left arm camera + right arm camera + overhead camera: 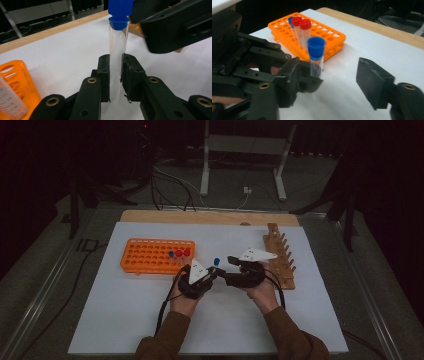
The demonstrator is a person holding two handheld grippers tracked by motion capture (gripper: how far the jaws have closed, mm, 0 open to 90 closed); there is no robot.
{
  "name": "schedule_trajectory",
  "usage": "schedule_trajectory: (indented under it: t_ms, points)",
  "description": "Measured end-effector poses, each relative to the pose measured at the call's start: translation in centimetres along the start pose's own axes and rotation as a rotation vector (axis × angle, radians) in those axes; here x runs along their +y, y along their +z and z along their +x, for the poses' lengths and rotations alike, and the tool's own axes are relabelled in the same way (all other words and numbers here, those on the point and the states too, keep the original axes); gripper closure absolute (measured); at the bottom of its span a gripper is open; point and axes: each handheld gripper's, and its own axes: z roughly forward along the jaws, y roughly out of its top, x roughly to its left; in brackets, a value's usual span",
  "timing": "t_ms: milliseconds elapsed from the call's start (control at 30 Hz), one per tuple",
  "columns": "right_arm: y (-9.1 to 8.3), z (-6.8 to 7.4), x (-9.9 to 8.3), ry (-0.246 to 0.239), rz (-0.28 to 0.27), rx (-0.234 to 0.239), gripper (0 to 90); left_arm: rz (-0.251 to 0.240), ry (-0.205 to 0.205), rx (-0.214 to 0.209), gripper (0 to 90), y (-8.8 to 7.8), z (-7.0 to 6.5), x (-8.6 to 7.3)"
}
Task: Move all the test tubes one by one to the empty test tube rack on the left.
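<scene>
My left gripper (215,272) is shut on a clear test tube with a blue cap (216,262), held upright above the white mat. In the left gripper view the two jaws (115,62) clamp the tube's lower half (117,42). My right gripper (228,269) faces it from the right, open, one jaw on each side of the tube without touching it. In the right gripper view the tube (315,56) stands between the spread jaws of the right gripper (329,82), nearer the left one. The left gripper (252,60) holds it from the left.
An orange tube rack (150,256) lies left of the grippers, with two red-capped tubes (302,30) and a blue-capped one (291,22) at its right end. A wooden peg rack (281,257) lies to the right. The white mat (125,310) covers the table.
</scene>
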Motion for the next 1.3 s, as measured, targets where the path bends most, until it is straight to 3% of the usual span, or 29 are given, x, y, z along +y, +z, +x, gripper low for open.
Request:
schedule_trajectory:
  t_ms: [433,600,833,1300]
  points:
    - [-1.2,-1.5,-1.2,0.003,-0.026,-0.090,2.5,-0.005,-0.042,0.029,77.4,-1.5,1.6,-0.4]
    - [-1.8,-2.1,-1.7,0.018,-0.034,-0.126,0.0,-0.011,-0.053,0.040,77.4,-2.3,2.2,-0.5]
    - [-2.7,-2.8,-2.2,0.026,-0.042,-0.158,0.0,-0.031,-0.099,0.055,77.4,-3.7,3.6,-0.8]
    - [-4.5,-4.2,-3.1,0.035,-0.053,-0.197,0.0,-0.042,-0.111,0.098,77.3,-5.7,5.6,-0.9]
